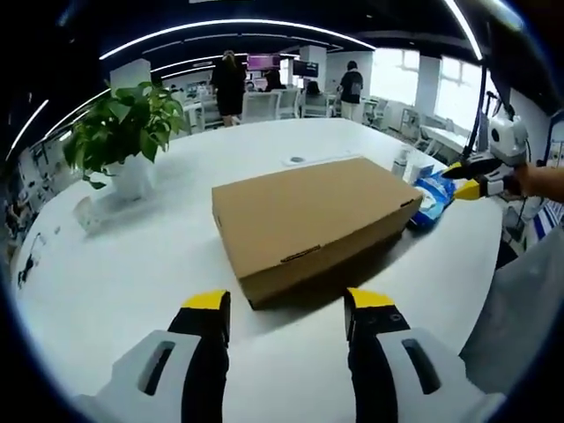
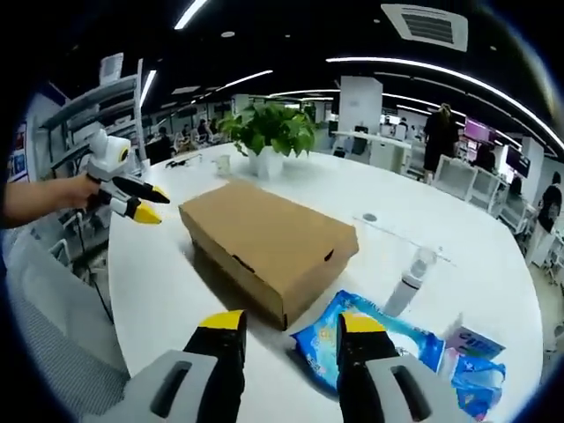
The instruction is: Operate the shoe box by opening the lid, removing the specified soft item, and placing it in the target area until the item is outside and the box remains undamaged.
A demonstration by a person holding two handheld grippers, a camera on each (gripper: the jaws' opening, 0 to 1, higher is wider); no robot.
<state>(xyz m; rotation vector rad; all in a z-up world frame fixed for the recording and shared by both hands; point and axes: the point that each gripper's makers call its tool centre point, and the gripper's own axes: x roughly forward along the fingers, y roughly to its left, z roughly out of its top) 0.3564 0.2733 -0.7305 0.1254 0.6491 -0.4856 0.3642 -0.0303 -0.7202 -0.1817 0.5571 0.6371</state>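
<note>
Closed shoe box (image 1: 313, 220), contents hidden under lid

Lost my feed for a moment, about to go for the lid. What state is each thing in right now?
Shoe box: lid shut, flat on the table, untouched.
Left gripper: open, holding nothing, short of the box.
Right gripper: open, holding nothing.
Blue packet: lying flat beside the box.
Potted plant: upright.
Bottle: upright.

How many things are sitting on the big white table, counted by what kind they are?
Cardboard box: 1
Potted plant: 1
Spray bottle: 1
Blue packet: 2, the second at the table's edge
Small blue-and-white box: 1
Total: 6
</note>
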